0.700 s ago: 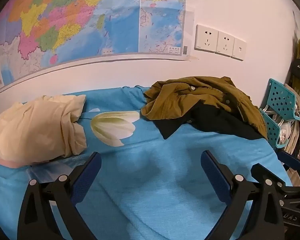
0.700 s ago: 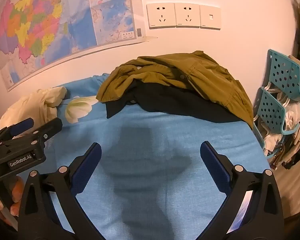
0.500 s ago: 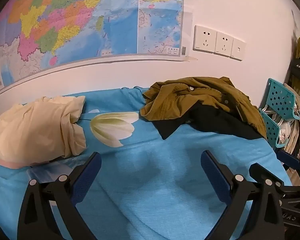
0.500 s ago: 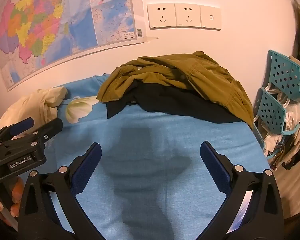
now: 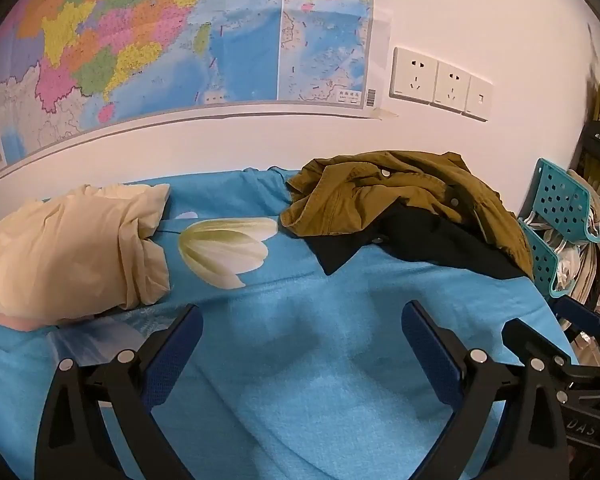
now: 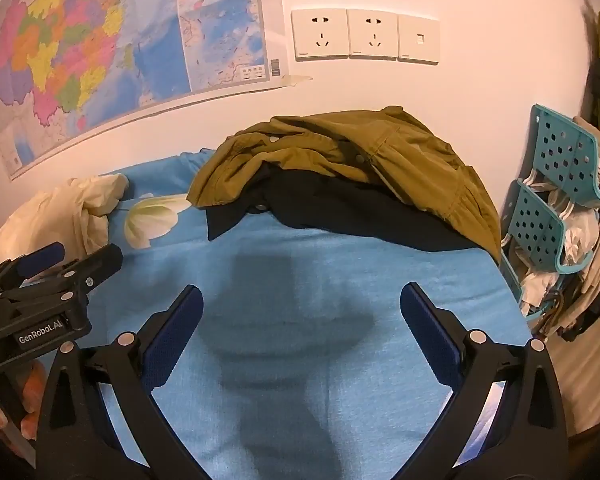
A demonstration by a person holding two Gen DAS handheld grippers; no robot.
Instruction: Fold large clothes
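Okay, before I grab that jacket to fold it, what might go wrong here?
1. The olive jacket lies bunched over a black garment; a pinch may lift both.
2. The pile sits at the bed's right edge beside the teal rack; pulling could snag it or drop cloth off the bed.

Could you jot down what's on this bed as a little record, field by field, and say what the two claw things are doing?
surface: blue sheet with a white flower print
clothes to fold: olive jacket bunched over a black garment, by the wall
other cloth: cream bundle at left
left gripper: open, empty, above the sheet
right gripper: open, empty
beside bed: teal rack
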